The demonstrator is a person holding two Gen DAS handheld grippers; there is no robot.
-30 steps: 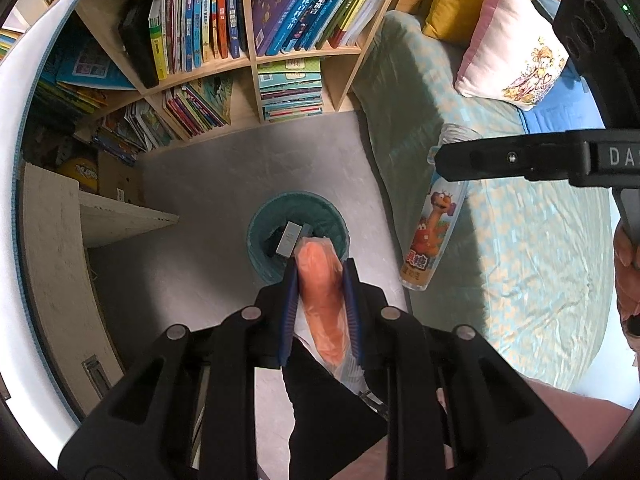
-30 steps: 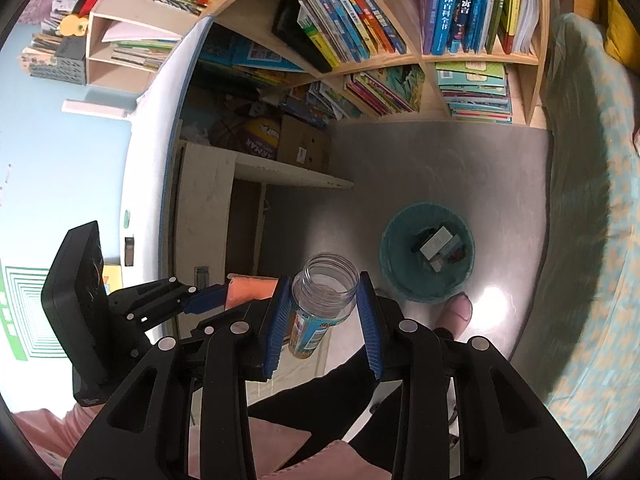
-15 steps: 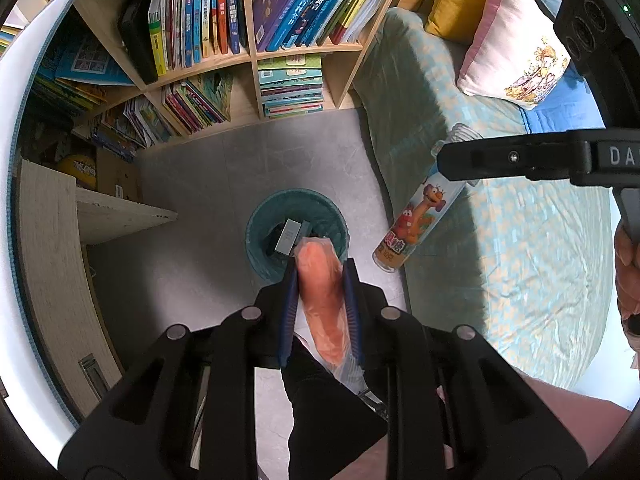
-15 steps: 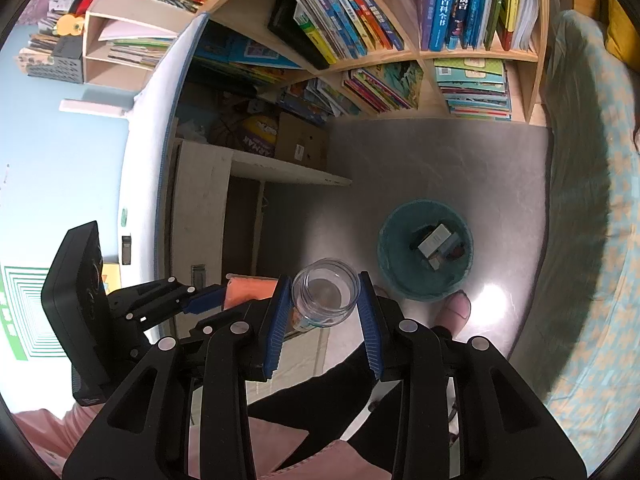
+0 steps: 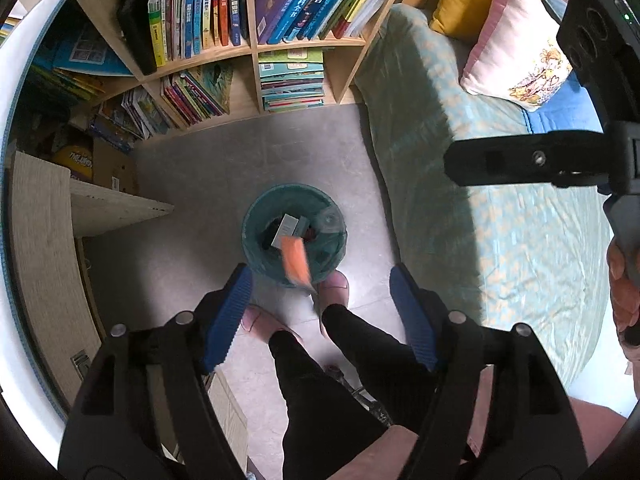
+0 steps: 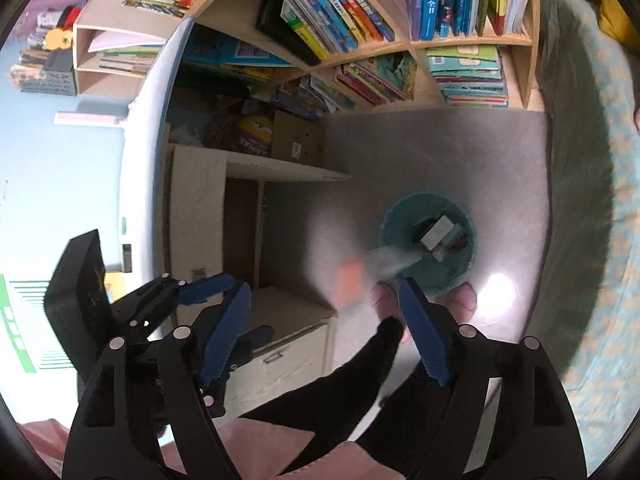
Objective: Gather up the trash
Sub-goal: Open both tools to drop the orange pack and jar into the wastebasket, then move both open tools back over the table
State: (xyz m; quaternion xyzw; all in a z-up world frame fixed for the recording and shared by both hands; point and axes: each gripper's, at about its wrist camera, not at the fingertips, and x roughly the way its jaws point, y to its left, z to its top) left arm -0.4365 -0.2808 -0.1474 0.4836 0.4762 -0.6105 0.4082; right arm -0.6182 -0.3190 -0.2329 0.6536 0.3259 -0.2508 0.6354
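Below, a grey floor runs between a wooden bookshelf crammed with books and a bed in a green cover. A teal bin stands on it beside the bed's edge, at the person's feet. Both the left gripper and right gripper have just been opening and stand apart, empty. An orange wrapper and a blurred clear bottle fall over the bin's rim.

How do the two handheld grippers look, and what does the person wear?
Both the left gripper and the right gripper have black plastic frames with silver rivets, and jaws faced with ribbed blue pads. A black box-shaped camera housing sits on each. The person wears black trousers, pink slippers and a pink top.
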